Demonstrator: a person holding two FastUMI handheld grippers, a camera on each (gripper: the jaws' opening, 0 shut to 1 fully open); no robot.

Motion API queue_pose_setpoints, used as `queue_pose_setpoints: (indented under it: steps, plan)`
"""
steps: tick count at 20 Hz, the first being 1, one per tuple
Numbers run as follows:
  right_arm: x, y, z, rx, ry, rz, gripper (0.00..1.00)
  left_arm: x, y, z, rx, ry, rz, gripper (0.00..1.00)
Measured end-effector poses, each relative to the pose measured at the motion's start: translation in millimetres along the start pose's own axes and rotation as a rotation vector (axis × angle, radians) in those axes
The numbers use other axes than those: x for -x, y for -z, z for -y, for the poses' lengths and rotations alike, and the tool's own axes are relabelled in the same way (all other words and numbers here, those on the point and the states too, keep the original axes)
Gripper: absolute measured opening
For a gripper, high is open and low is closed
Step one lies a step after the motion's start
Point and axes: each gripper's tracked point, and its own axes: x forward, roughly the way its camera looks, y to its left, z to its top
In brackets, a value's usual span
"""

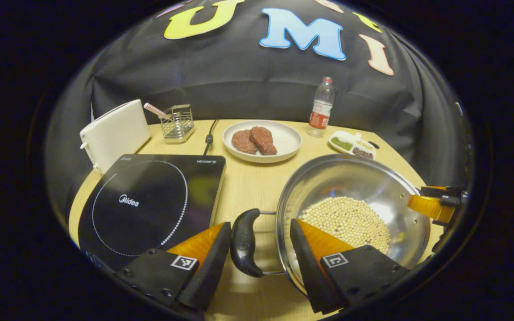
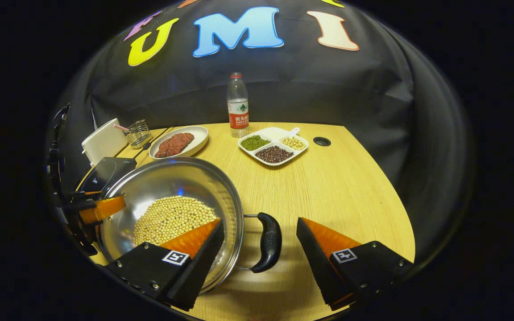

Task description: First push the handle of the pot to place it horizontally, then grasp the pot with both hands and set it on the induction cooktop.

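Pot handles level, sideways

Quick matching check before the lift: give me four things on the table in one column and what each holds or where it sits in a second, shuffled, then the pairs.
Things:
1. pot
2. round white plate
3. divided dish
4. induction cooktop

States:
A. two pieces of red meat on it
B. pale round beans heaped inside
C. bare top, nothing standing on it
D. green, dark and pale beans in separate compartments

Pairs: 1-B, 2-A, 3-D, 4-C

The left gripper and right gripper each straddle a pot handle with jaws open.
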Motion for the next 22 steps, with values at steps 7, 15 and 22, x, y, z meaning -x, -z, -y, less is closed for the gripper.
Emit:
queue_pose_setpoints:
  steps: [7, 15, 22]
  plan:
    - [-8.4, 10.5, -5.5, -0.091, -0.013, -0.069, 0.64, -1.7, -0.4, 1.2, -0.008, -0.011, -0.012, 0.74]
    - [-7.0, 11.8, -7.7, -0.081, -0.015, -0.098, 0.49, 2.3, 0.8, 2.4, 0.003, -0.030, -0.023, 0.66]
    - [10.4, 7.5, -13.1, -0.060, 0.023, -0.085, 0.49, 4.1, -7.6, -4.4, -0.005, -0.004, -0.004, 0.66]
